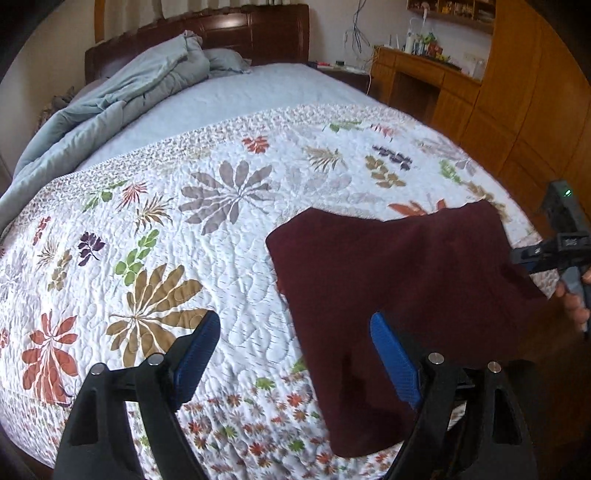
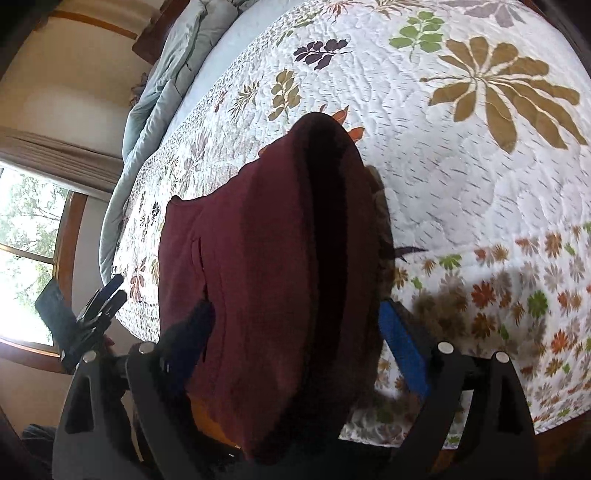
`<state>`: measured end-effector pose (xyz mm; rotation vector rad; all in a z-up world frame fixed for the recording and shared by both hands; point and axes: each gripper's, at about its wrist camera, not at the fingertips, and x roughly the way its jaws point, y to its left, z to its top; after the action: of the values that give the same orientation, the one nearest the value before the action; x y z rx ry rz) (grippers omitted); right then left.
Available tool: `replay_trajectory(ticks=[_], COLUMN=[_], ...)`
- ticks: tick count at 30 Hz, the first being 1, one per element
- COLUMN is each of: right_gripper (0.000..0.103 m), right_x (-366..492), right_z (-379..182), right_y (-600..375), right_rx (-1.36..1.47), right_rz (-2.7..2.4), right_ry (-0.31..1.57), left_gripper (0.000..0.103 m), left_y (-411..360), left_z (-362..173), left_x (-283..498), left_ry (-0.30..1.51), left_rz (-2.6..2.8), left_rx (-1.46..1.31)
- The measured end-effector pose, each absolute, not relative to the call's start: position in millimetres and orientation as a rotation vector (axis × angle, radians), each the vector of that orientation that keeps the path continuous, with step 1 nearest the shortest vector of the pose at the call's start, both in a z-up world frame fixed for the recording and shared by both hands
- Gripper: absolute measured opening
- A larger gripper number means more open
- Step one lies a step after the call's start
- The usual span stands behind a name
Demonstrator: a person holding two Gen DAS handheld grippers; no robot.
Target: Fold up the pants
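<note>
1. Laying the pants (image 1: 399, 280) down flat looks like the step in hand, and it will go best if the cloth is lowered evenly so the far edge lands first and no crease gets trapped underneath.
2. Dark maroon, soft and matte, the pants are partly lifted: the far part rests on the quilt (image 1: 229, 236), while the near part drapes off the bed edge toward the right tongs (image 2: 295, 350).
3. In the right wrist view the cloth fills the gap of the right tongs and hangs over them in a deep fold. The fingers stand fairly wide, so whether they actually pinch the fabric cannot be told.
4. The left tongs (image 1: 295, 347) stand apart and hold nothing. The pants lie just to their right, the right finger overlapping the cloth's edge in view.
5. A good next move would be for the left tongs to take the near free corner, so both sides travel together.
6. Beyond the quilt, ahead of the left tongs, lies a rumpled blue duvet (image 1: 110, 107) against the headboard (image 1: 229, 33).
</note>
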<state>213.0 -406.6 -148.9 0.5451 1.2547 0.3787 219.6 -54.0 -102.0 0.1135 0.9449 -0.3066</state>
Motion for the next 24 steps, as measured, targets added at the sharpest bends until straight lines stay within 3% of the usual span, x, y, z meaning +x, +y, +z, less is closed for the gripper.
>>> replay_trajectory(ticks=[5, 12, 19, 24], right_gripper=[0.090, 0.090, 0.095, 0.097], right_x=[221.1, 226.1, 233.7, 239.3], right_z=[-154.1, -164.5, -177.3, -179.7], right_y=[-402.2, -409.9, -417.7, -403.3], right_rx=[0.523, 0.572, 0.691, 0.680], right_rz=[0.402, 0.442, 0.520, 0.592], right_ry=[1.289, 1.330, 1.350, 1.394], left_gripper=[0.084, 0.084, 0.085, 0.090], left_y=[-43.2, -1.7, -4.1, -19.7], left_z=[-117.3, -167.4, -211.7, -217.2], left_x=[238.4, 277.4, 290.4, 293.8], left_ry=[1.031, 1.286, 1.419, 1.418], left_rz=[-0.370, -0.573, -0.652, -0.749], left_rx=[0.011, -0.573, -0.772, -0.818])
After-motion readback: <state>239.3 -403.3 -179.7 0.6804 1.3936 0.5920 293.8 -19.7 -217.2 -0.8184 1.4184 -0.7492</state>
